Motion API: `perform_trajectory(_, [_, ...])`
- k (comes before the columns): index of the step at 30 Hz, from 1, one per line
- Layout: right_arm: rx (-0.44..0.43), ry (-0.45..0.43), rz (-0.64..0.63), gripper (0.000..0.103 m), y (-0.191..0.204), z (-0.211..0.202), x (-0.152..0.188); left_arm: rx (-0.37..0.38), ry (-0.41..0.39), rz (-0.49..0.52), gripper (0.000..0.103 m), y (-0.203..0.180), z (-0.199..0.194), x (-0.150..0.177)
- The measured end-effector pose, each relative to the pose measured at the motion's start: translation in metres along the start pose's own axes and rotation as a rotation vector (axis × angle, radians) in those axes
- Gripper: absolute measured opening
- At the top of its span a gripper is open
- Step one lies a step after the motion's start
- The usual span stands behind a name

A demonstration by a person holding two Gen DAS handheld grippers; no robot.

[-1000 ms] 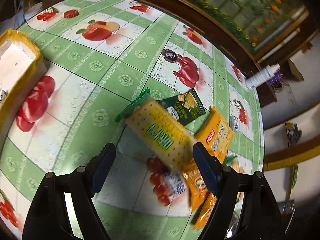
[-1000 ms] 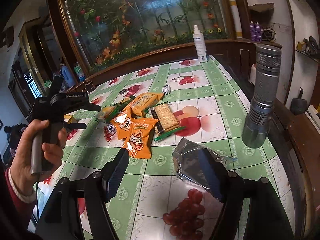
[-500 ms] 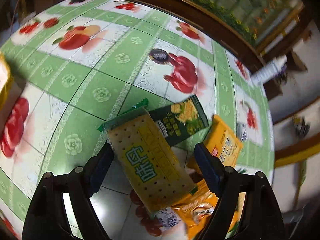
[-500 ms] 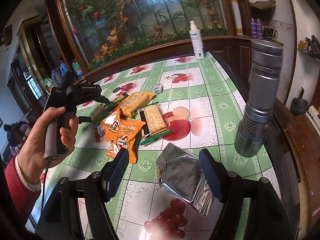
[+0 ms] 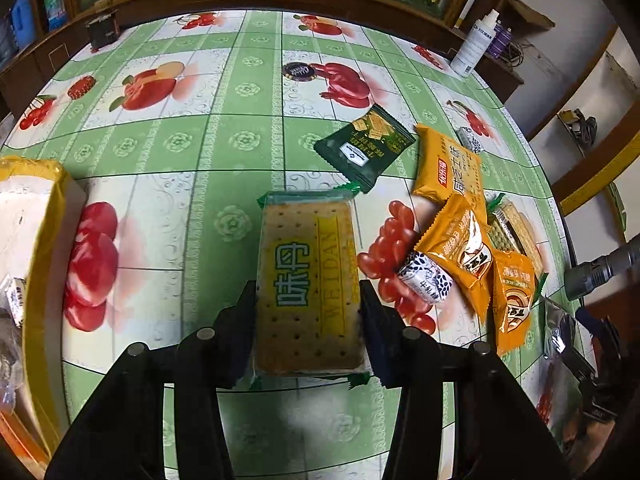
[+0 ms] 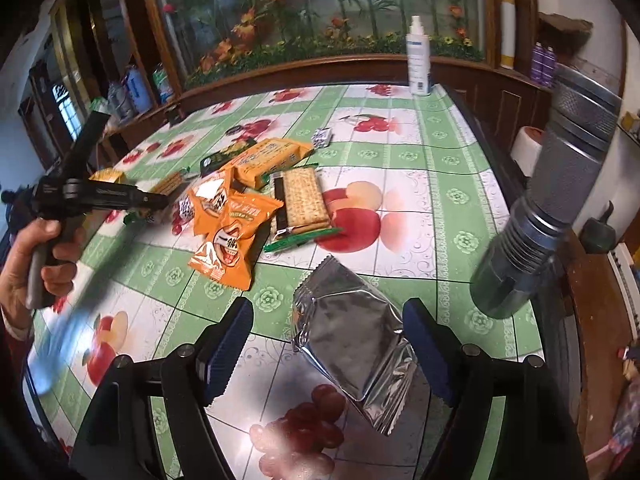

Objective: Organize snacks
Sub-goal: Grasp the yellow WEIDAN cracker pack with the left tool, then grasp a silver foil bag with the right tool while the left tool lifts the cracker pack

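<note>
A yellow cracker pack (image 5: 308, 276) with green lettering lies lengthwise between the fingers of my left gripper (image 5: 306, 320). The jaws are closing and both pads touch its long sides. My right gripper (image 6: 326, 344) hovers over a silver foil pack (image 6: 352, 344) on the tablecloth. Its jaws are opening and stand wide of the pack on the left. More snacks lie in a heap: a dark green pack (image 5: 364, 148), orange packs (image 5: 448, 168) (image 6: 228, 236), a clear cracker pack (image 6: 302, 200) and a small black-and-white sweet (image 5: 426, 278).
A yellow-rimmed box (image 5: 44, 240) stands at the left table edge. A metal flashlight (image 6: 552, 200) rises at the right edge, close to my right gripper. A white spray bottle (image 6: 418, 60) stands at the far corner. A person's hand (image 6: 24, 264) holds the left gripper.
The left gripper rolled until the cracker pack sat straight between its fingers, and the jaws narrowed onto it. The right gripper came closer over the foil pack and its jaws spread a little.
</note>
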State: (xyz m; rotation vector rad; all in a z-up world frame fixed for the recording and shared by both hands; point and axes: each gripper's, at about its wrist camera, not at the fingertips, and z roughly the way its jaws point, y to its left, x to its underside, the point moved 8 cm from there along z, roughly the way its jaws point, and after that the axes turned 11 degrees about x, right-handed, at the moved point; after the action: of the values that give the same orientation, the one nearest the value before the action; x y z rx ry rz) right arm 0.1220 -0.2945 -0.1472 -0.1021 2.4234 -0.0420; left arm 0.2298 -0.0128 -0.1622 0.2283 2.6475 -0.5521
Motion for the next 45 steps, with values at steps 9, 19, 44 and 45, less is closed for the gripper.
perform_trajectory(9, [0.020, 0.120, -0.141, 0.085, 0.013, 0.034, 0.013, -0.163, -0.004, 0.020, 0.075, 0.010, 0.006, -0.009])
perform_trajectory(19, [0.005, 0.081, -0.057, 0.062, 0.014, 0.019, 0.018, -0.128, -0.044, 0.051, 0.044, 0.016, 0.002, 0.004])
perform_trajectory(44, [-0.373, -0.048, -0.009, 0.061, 0.180, -0.040, -0.016, -0.302, -0.263, 0.015, 0.044, 0.074, -0.147, 0.095])
perform_trajectory(45, [-0.390, -0.049, -0.017, 0.061, 0.192, -0.040, -0.019, -0.317, -0.269, 0.010, 0.044, 0.080, -0.152, 0.097])
